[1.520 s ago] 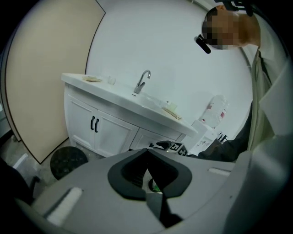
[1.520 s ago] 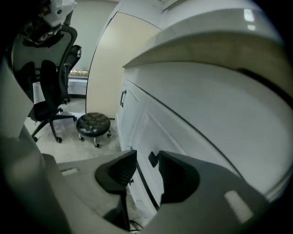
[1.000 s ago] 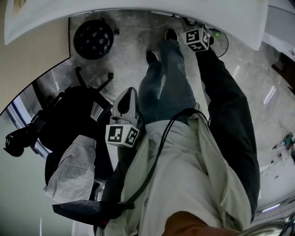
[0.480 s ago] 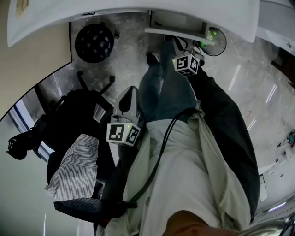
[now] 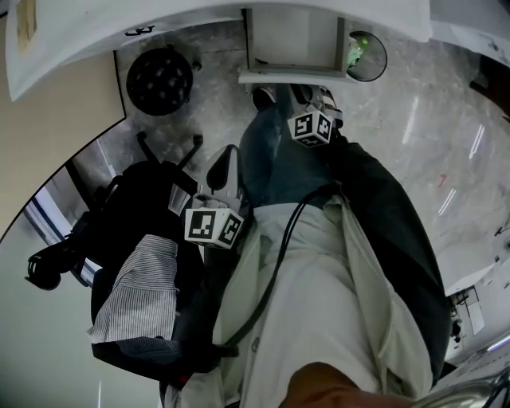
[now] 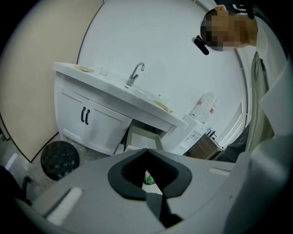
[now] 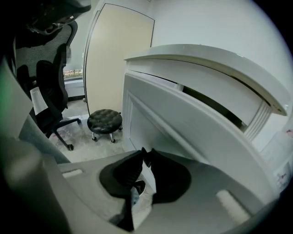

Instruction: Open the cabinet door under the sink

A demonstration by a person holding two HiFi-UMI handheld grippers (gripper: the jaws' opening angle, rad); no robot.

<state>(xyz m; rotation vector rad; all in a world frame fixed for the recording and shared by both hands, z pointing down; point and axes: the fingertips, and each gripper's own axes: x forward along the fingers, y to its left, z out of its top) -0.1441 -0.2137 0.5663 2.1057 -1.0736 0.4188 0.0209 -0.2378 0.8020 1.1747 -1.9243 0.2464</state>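
Observation:
Under the white sink counter (image 5: 239, 14) the white cabinet door (image 5: 293, 76) stands pulled out from the cabinet front. The left gripper view shows it open below the basin (image 6: 143, 138). My right gripper (image 5: 323, 91) reaches down to the door's near edge. In the right gripper view its tips (image 7: 146, 153) are shut on the edge of the door panel (image 7: 183, 123), which runs off to the right. My left gripper (image 5: 223, 166) hangs by my left leg, away from the cabinet. Its jaws (image 6: 147, 151) meet at the tips with nothing between them.
A round black stool (image 5: 159, 73) stands left of the open door. A black office chair (image 5: 135, 215) with a striped shirt (image 5: 139, 291) over it is at my left. A round bin holding something green (image 5: 365, 54) sits right of the door. Two closed doors with black handles (image 6: 85, 116) lie further left.
The right gripper has drawn back toward my body, and the cabinet door has come out from under the counter with it. The left gripper has stayed by my leg.

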